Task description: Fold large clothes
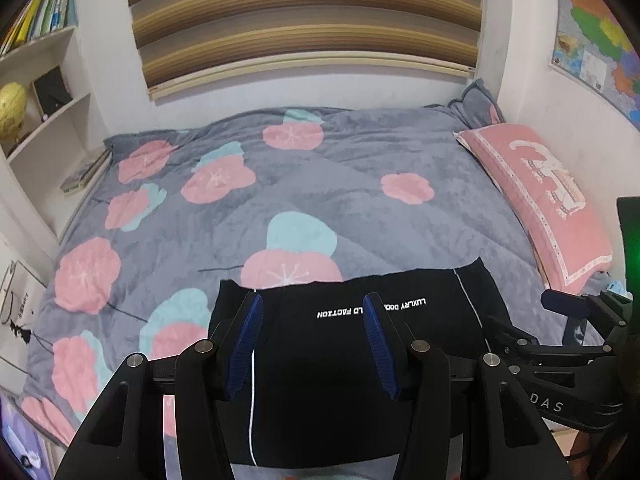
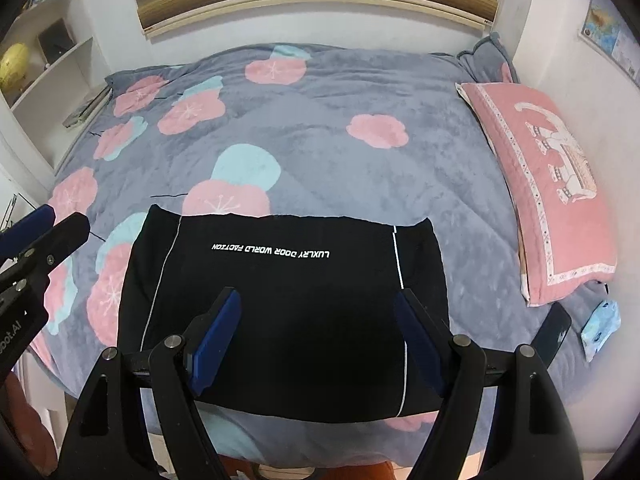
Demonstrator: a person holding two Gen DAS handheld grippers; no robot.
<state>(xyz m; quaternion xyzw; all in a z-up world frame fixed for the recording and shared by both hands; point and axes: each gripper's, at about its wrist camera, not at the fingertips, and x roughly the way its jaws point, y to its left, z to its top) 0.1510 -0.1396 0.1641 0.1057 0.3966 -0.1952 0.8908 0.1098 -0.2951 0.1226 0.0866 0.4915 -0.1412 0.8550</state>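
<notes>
Hovering with fingers spread wide and gripping nothing, the left gripper and right gripper are facing a folded black garment lying at 12 o'clock on the floral bedspread.

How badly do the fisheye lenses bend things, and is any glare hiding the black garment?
Left wrist view: blind slats bow strongly, green glow at right edge, black garment unglared. Right wrist view: bed edges curve, corners vignette dark, garment lettering sharp, no glare.
</notes>
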